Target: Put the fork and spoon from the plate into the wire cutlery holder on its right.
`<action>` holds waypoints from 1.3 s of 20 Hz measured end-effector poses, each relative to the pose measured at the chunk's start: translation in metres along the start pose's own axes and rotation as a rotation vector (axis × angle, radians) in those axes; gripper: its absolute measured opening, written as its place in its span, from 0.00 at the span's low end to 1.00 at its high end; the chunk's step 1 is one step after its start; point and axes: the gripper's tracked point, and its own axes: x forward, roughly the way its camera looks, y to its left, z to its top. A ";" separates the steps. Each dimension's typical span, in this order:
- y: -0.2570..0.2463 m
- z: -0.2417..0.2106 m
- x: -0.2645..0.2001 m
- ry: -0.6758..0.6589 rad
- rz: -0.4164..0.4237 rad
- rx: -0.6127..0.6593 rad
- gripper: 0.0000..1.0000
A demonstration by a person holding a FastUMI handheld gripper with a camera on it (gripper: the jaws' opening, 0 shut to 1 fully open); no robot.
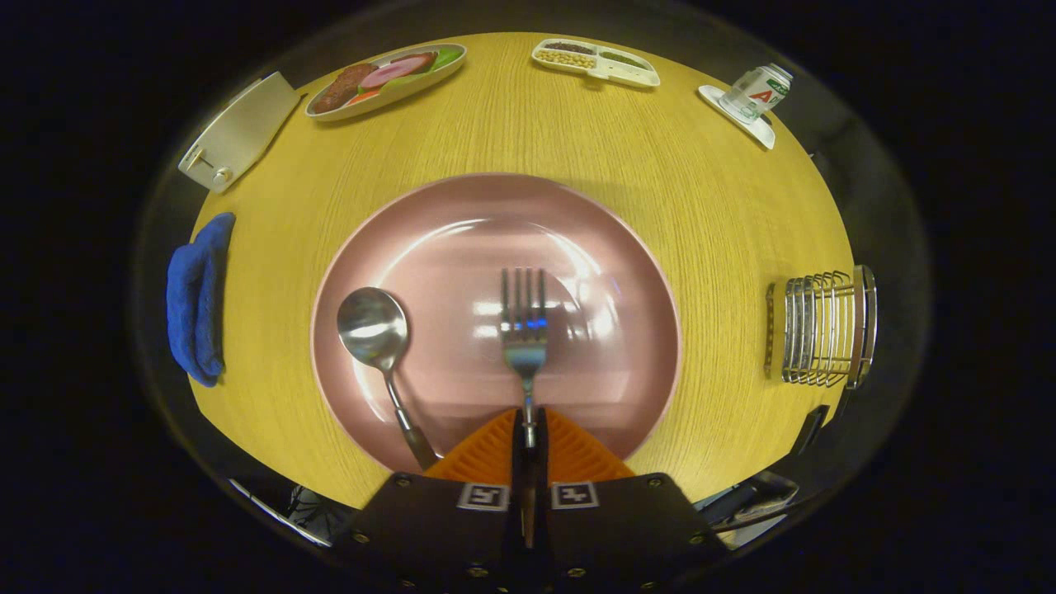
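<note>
Two orange ribbed fingers (pixel 495 454) of your gripper (pixel 528 441) are pressed together on the handle of the shiny steel fork (pixel 524 330), hiding most of that handle; its tines point away over the round pink plate (pixel 462 214). The shiny steel spoon (pixel 375 330) lies just left on the plate, its handle end cut off behind the gripper body. The chrome wire cutlery holder (pixel 825 330) stands well apart to the right on the yellow wooden table (pixel 701 190), distorted and hard to read.

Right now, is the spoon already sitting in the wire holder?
No: the spoon lies on the pink plate left of the fork that the tool grips, while the wire cutlery holder stands apart.
</note>
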 end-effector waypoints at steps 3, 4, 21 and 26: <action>-0.002 -0.002 -0.008 0.018 -0.033 0.004 0.04; -0.002 0.000 -0.013 0.013 -0.041 0.009 0.04; -0.121 0.032 -0.118 -0.080 -0.218 0.393 0.04; -0.182 0.009 -0.119 -0.020 -0.276 0.456 0.04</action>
